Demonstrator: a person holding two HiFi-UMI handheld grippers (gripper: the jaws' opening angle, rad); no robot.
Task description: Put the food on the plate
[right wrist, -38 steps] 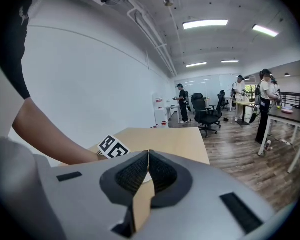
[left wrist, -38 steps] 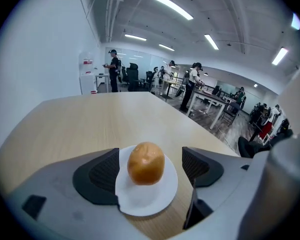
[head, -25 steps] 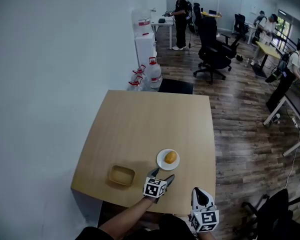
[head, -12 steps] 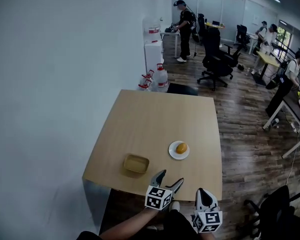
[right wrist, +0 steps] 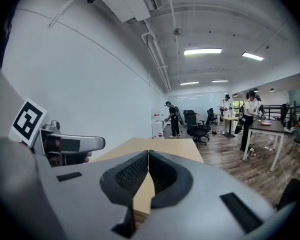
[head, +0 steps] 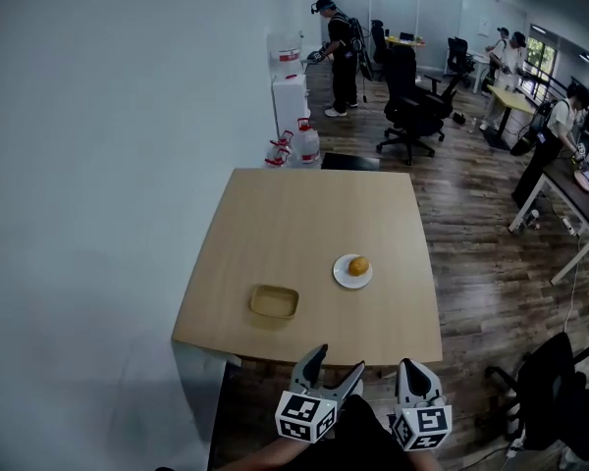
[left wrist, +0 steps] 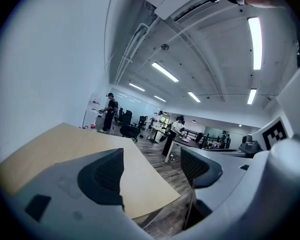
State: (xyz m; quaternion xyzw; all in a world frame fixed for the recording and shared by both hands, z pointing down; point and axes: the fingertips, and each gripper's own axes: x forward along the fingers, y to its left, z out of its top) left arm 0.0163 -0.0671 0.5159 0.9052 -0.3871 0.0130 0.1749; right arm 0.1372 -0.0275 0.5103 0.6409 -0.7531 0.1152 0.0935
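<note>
In the head view, a small round white plate [head: 343,279] sits on the light brown square wooden table [head: 304,214], near the table's right edge. The round yellow-orange piece of food [head: 358,265] lies on the plate. A shallow tan square bowl [head: 274,302] sits near the table's front edge; its inside is plain tan. The left gripper [head: 336,363] and the right gripper [head: 416,373] hang just off the table's front edge. A white wall [head: 98,165] runs along the table's left side. Dark wooden floor boards [head: 491,283] lie to the table's right. A black office chair [head: 407,106] and some people are past the table's far edge.

In the left gripper view, the jaws stand wide apart, with only the table's corner and the floor showing between them.

In the right gripper view, the jaws are pressed together and hold nothing.
</note>
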